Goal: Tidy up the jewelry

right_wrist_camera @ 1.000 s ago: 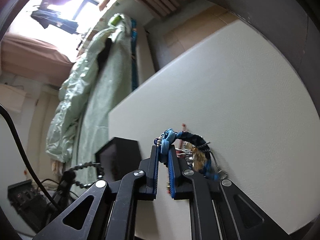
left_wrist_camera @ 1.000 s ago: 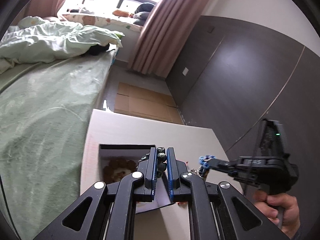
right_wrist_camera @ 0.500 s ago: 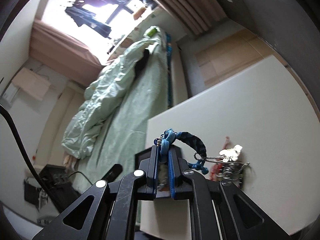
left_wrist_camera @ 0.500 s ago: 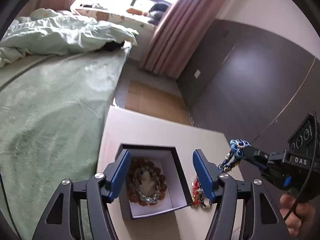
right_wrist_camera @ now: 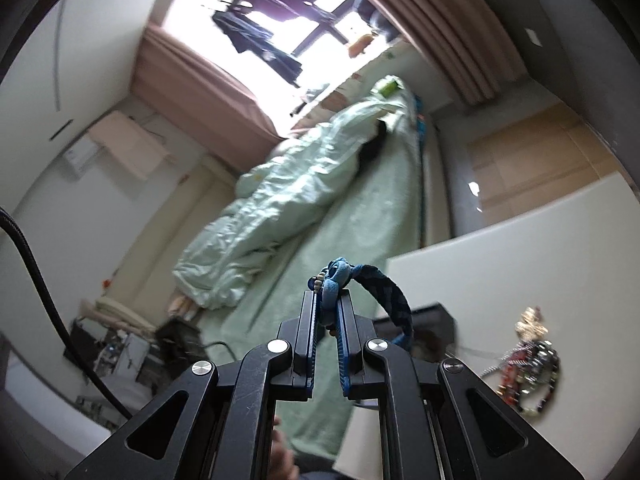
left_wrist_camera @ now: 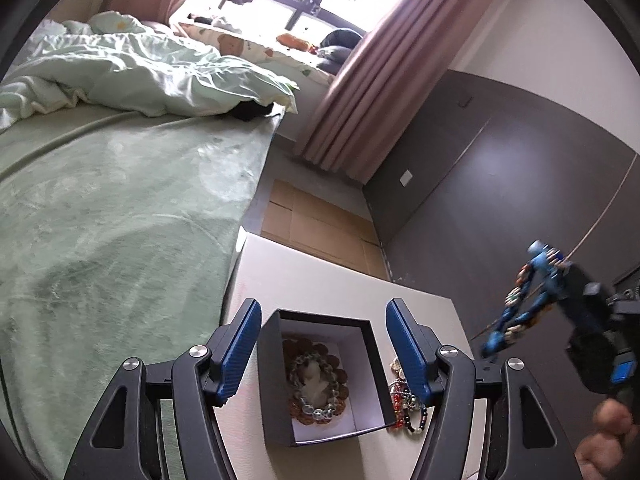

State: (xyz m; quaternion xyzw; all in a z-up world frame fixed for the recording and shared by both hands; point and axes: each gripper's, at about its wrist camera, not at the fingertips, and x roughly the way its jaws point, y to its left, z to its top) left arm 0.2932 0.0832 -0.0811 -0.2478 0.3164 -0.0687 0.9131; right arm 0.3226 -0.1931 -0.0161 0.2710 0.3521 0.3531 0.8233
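1. Bed (left_wrist_camera: pixel 120 208), green cover, rumpled pale quilt (left_wrist_camera: pixel 132 72) at its far end; it fills the left of my left view. A second ago I saw it from slightly nearer the table.

2. White table (left_wrist_camera: pixel 340 280), butted against the bed's edge. A second ago my right camera was close above it; it now sits lower in that view, with more of the room showing.

3. Black jewelry box (left_wrist_camera: pixel 320 376), open, white lining, standing on the table. Its long axis runs away from me toward the window. Inside lie a brown bead ring and a pale bead ring, flat.

4. Left gripper (left_wrist_camera: pixel 322 350), fingers (left_wrist_camera: pixel 240 352) well apart, straddling the box without touching it, nothing between the pads. A second ago they were pinched on a dark bead strand over the box; that strand has left the jaws.

5. Right gripper (right_wrist_camera: pixel 329 312), jaws together and clamped on the blue braided bracelet (right_wrist_camera: pixel 384 292). The bracelet hangs in the air to the right of the box, its loop arcing rightward and downward from the pads. A second ago it was low over the table.

6. Loose pile of jewelry (left_wrist_camera: pixel 406 404), red and silver beads, on the table just right of the box, partly behind my left gripper's right finger
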